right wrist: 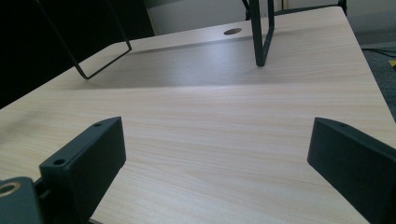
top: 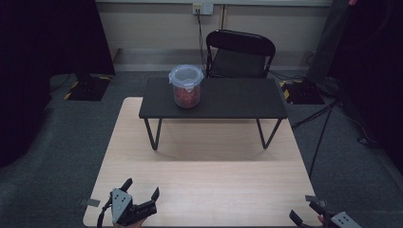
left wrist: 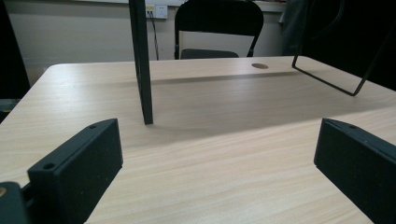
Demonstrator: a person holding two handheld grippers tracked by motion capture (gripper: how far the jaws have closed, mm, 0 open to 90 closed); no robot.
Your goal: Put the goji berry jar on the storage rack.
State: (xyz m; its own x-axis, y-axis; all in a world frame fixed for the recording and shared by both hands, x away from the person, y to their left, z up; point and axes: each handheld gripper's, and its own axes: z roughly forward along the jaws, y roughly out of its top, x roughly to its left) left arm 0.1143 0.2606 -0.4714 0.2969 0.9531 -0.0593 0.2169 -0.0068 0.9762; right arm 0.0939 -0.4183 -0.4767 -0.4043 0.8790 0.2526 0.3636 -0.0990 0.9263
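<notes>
High view: at the near edge of the light wooden table (top: pixel 204 190) the left gripper (top: pixel 141 188) sits at the bottom left with its jaws spread apart and nothing between them, its lower body cut off by the frame edge. The right gripper (top: pixel 306 212) is at the bottom right corner, largely cut off, jaws likewise apart and empty. In the left gripper view the left gripper (left wrist: pixel 215 163) looks along bare tabletop toward a dark metal leg (left wrist: pixel 141 60) of the riser; the right gripper view shows the right gripper (right wrist: pixel 215 163) facing the same wood grain. Farther on, a black shelf riser (top: pixel 214 97) stands across the table's far half, its long side running left to right on thin wire legs. On its left part stands an upright clear plastic jar (top: pixel 186 86) with a pale lid, holding something reddish that is hard to make out. Beyond the table a black folding chair (top: pixel 241 53) faces the wall.
</notes>
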